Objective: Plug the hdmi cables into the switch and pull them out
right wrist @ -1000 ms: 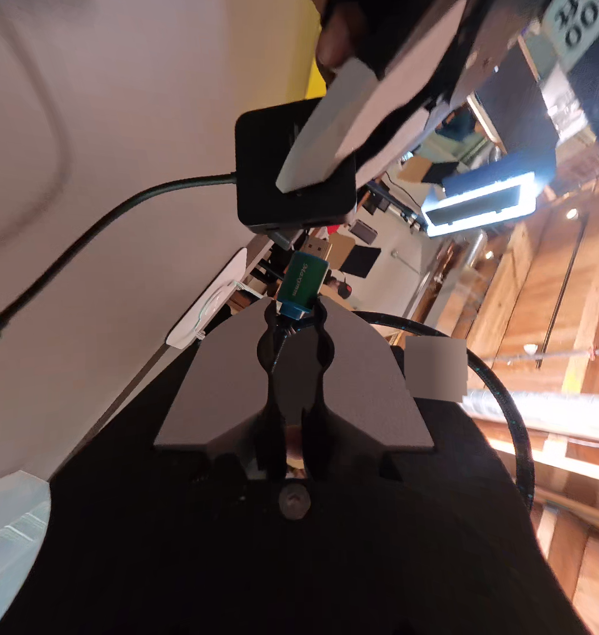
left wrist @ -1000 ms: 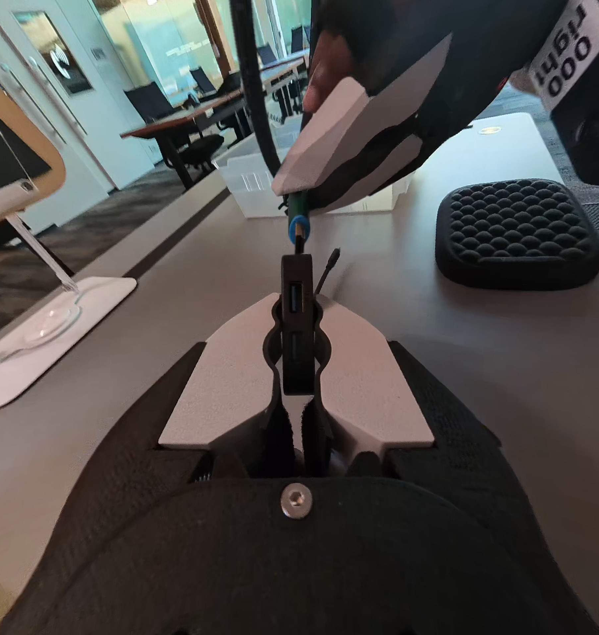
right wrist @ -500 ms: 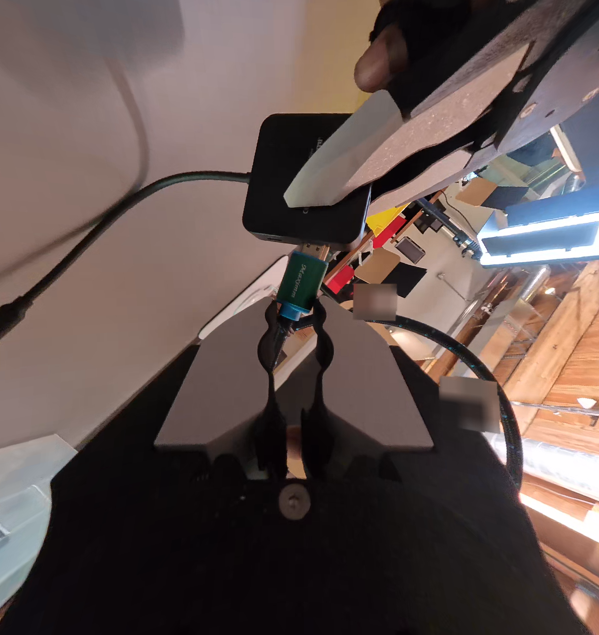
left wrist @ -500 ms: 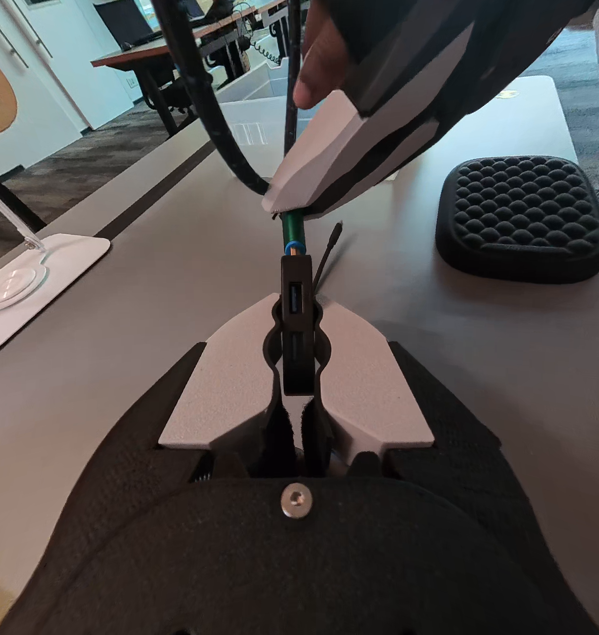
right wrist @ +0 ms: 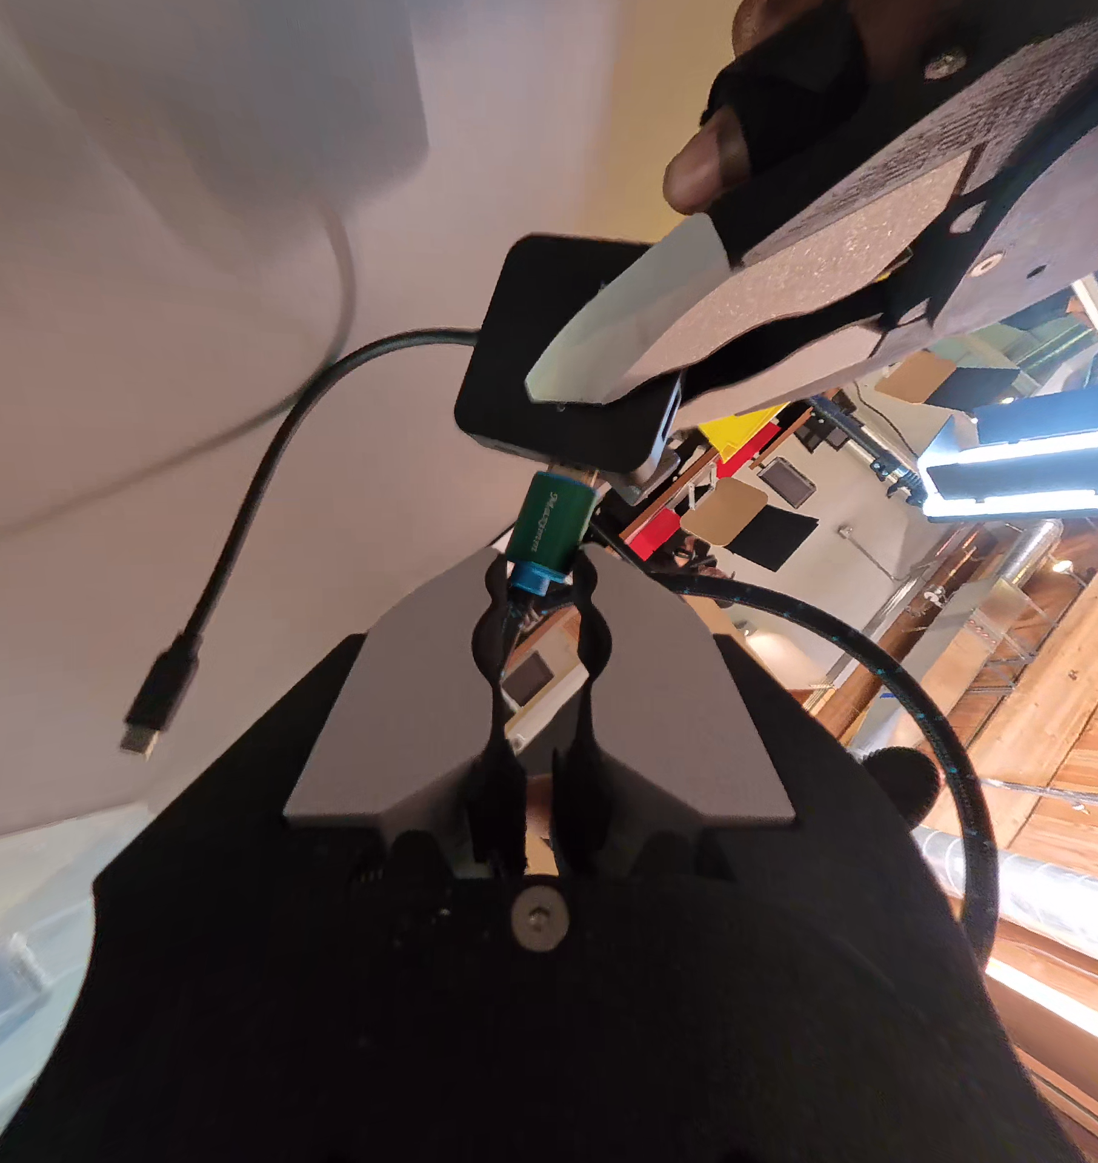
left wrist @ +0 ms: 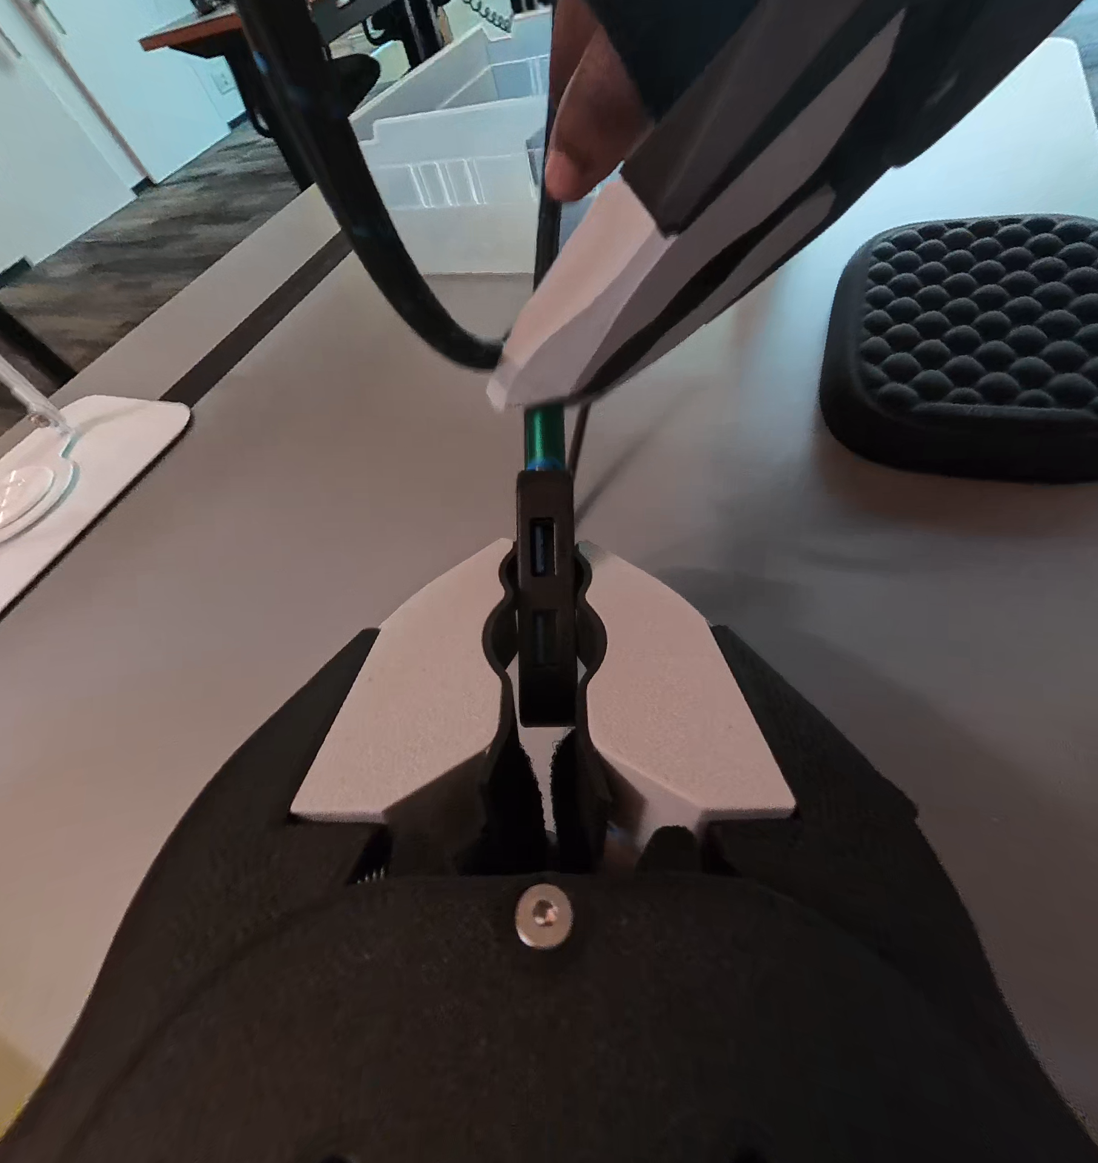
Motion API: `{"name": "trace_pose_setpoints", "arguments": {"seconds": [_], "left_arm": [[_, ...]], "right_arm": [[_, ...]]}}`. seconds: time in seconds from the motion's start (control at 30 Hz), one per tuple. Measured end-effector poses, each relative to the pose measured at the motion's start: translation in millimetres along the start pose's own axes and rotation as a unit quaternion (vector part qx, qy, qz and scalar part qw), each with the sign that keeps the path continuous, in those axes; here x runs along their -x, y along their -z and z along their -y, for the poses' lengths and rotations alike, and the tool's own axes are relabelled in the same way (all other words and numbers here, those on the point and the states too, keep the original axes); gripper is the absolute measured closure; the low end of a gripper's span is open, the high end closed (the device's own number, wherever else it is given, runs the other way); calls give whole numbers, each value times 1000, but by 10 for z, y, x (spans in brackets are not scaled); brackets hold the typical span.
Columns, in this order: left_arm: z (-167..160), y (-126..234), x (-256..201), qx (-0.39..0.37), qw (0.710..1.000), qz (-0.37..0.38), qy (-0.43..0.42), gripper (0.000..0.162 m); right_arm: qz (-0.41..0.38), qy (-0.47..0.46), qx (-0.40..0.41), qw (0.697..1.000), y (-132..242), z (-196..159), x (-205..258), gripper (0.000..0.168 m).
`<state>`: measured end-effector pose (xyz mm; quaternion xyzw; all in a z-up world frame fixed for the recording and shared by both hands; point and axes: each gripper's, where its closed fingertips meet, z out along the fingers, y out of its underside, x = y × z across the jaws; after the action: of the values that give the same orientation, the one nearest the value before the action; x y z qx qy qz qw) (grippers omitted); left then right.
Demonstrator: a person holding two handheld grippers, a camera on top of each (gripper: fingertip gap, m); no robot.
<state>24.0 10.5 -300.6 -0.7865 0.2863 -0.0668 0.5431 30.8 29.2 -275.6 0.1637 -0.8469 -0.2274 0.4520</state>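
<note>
My left gripper is shut on the black switch and holds it on edge above the table, two blue ports facing the camera. My right gripper is shut on the green HDMI plug by its blue collar. The plug's metal tip sits in the switch's end port, with a sliver of metal still showing. In the left wrist view the green plug meets the switch's top end under the right gripper. The braided black cable loops away. The left gripper clamps the switch's faces.
The switch's own lead hangs free with a small plug. On the grey table lie a black honeycomb pad at the right, a white base with a clear stand at the left and a clear plastic bin behind. Less than 4 cm separates the two grippers' tips.
The right gripper has brought the green plug down onto the switch. The gap seen a second ago has closed and the metal tip has gone into the port. The left gripper has stayed shut.
</note>
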Motion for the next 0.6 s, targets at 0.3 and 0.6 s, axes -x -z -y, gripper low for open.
{"name": "trace_pose_setpoints", "arguments": {"seconds": [0.3, 0.6], "left_arm": [[-71, -30, 51, 14, 999, 1, 35, 148], [150, 244, 421, -162, 958, 7, 237, 148]], "right_arm": [[21, -20, 18, 999, -130, -3, 26, 147], [-234, -376, 37, 896, 356, -509, -713, 130]]}}
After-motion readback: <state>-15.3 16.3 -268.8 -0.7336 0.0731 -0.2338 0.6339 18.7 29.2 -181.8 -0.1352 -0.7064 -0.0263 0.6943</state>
